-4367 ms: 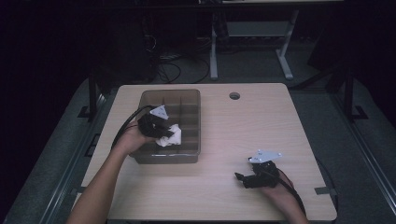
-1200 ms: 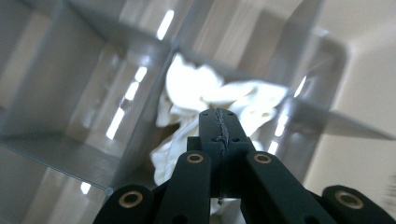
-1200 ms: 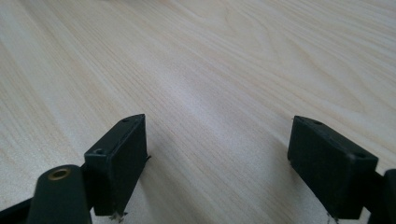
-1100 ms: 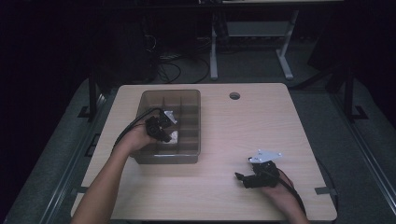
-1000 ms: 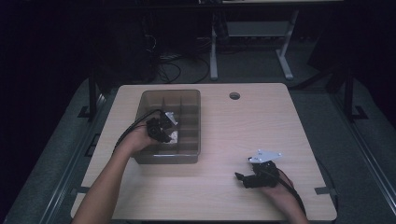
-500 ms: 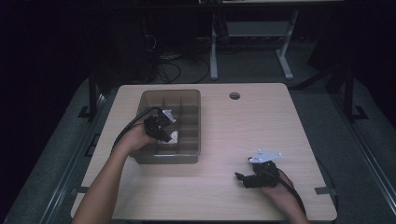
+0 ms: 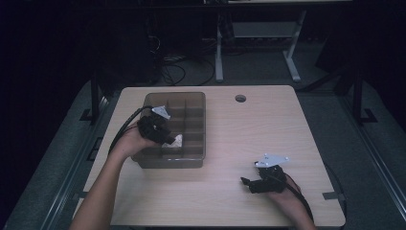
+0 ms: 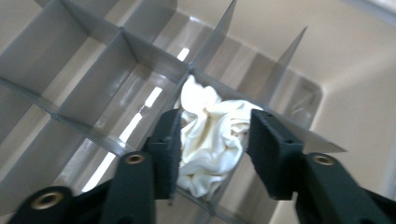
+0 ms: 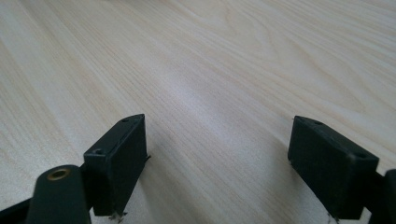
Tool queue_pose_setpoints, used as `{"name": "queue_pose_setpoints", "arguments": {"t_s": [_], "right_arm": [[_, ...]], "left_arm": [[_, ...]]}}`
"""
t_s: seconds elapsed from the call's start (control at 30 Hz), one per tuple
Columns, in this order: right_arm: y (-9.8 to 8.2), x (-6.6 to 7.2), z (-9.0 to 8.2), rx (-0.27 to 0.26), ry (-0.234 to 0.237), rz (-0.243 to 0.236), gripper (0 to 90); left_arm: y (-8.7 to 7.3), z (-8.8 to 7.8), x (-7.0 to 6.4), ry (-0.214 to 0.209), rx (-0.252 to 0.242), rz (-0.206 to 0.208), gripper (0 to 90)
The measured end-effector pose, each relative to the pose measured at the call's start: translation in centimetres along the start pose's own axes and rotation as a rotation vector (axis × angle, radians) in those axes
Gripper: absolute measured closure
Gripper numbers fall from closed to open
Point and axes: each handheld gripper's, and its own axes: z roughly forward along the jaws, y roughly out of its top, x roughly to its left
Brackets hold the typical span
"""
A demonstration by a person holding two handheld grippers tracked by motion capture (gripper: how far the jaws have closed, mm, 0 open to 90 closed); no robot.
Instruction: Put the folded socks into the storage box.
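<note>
A crumpled white cloth [image 7: 176,141] [image 8: 210,149] lies in a compartment near the front of the grey divided tray [image 7: 174,163]. My left gripper [image 7: 166,136] [image 8: 217,119] hovers just above it, pointing down into the tray. Its jaws have just been opening, and the pads stand apart on either side of the cloth without pressing it. My right gripper [image 7: 245,182] [image 9: 219,135] rests low on the wooden table [image 9: 210,56] at the front right, open wide with only bare wood between its fingers.
The tray's thin dividers [image 8: 93,93] stand up around the cloth's compartment, and the other compartments hold nothing. A round cable hole [image 7: 240,98] sits at the table's far edge. Cables trail from both grippers. Dark floor and desk legs lie beyond.
The left gripper has lifted slightly off the cloth, which stays down in its compartment. The right gripper has not moved.
</note>
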Motion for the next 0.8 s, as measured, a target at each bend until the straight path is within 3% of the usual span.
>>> {"name": "queue_pose_setpoints", "arguments": {"t_s": [0.27, 0.43, 0.63, 0.8], "right_arm": [[0.0, 0.0, 0.0, 0.001, 0.001, 0.000, 18.7], [0.0, 0.0, 0.0, 0.001, 0.001, 0.000, 18.8], [0.0, 0.0, 0.0, 0.000, 0.001, -0.002, 18.8], [0.0, 0.0, 0.0, 0.000, 0.004, 0.003, 18.8]], "left_arm": [[-1.3, -2.0, -0.8, 0.012, -0.068, -0.020, 31.1], [-2.4, -3.3, -1.8, 0.062, -0.113, -0.036, 20.8], [-4.6, -5.2, -3.0, 0.115, -0.145, -0.050, 13.9], [-6.6, -6.2, -4.0, 0.139, -0.160, -0.062, 13.4]]}}
